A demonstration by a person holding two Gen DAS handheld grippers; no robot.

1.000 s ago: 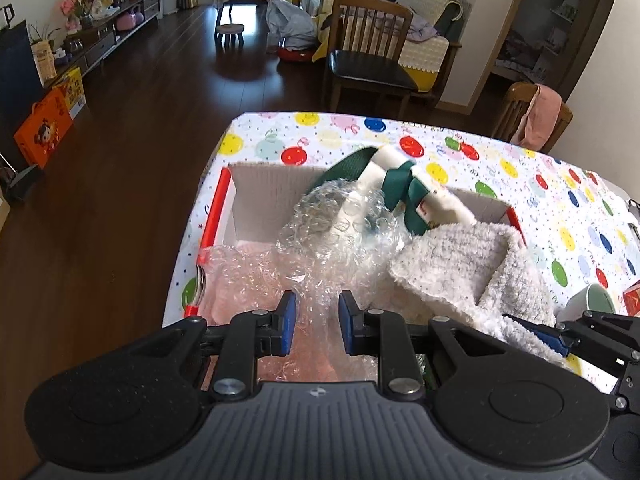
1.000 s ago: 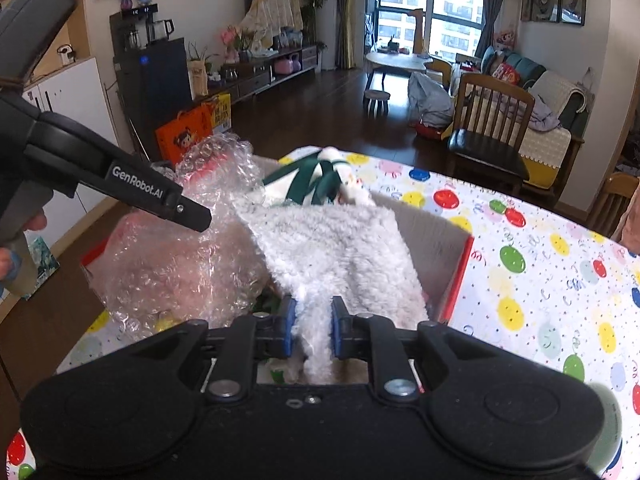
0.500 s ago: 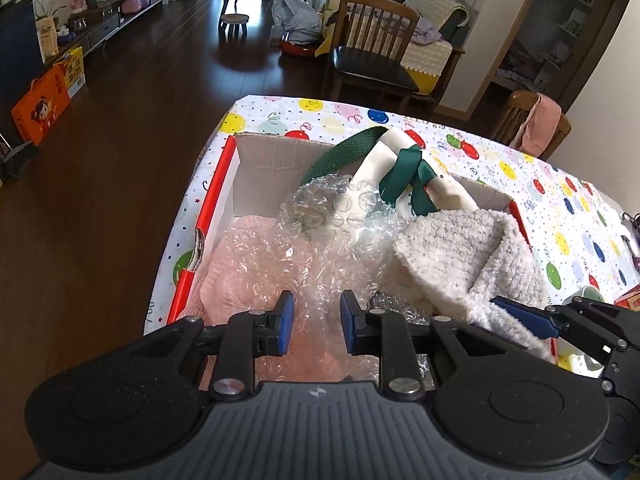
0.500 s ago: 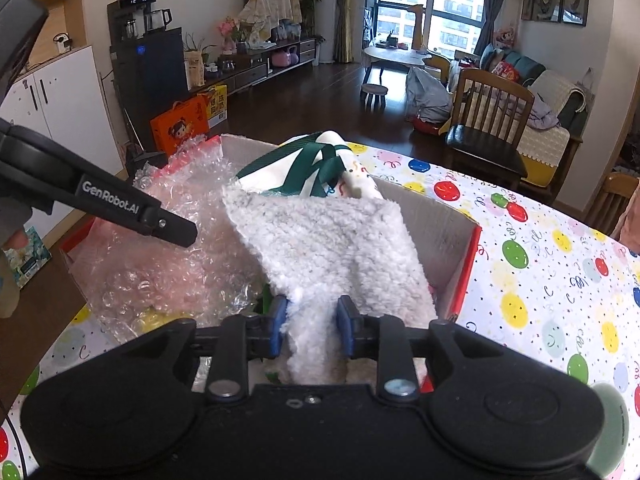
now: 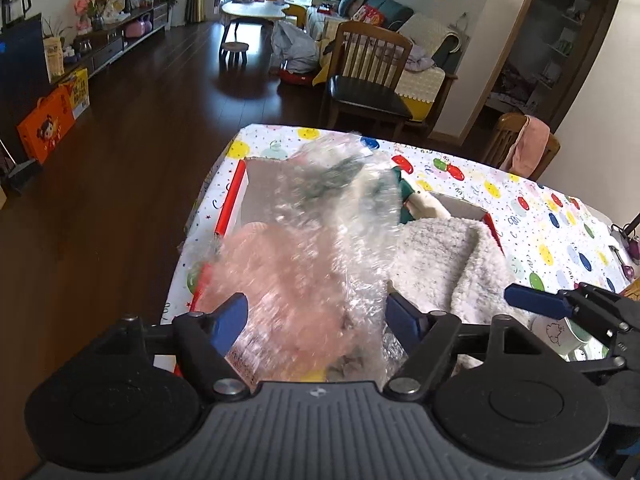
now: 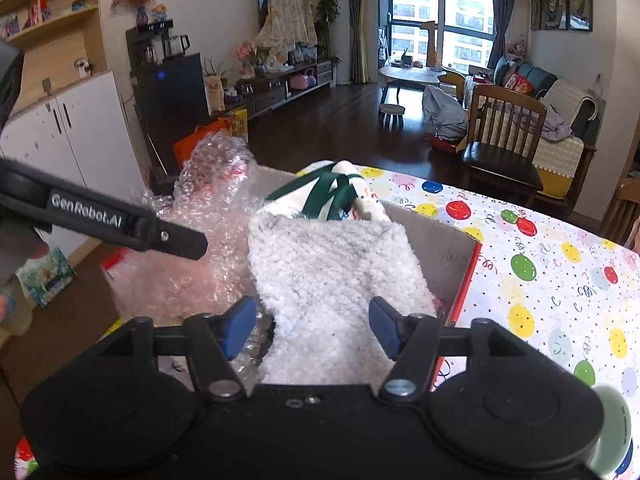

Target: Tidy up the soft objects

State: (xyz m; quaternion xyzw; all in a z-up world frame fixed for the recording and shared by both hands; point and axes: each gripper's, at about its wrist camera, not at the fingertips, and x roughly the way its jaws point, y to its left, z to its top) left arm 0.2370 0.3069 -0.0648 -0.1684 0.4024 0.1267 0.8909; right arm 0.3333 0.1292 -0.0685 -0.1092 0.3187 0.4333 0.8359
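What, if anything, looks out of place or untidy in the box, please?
The fluffy white cloth spills over the cardboard box's near edge, and the bubble wrap bulges above its rim rather than lying flat.

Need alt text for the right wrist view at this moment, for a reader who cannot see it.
The right hand-held gripper is open, its blue pads either side of a white fluffy cloth that drapes out of a red-edged cardboard box. Bubble wrap fills the box's left side, with the left hand-held gripper's finger beside it, on a tablecloth with coloured dots.
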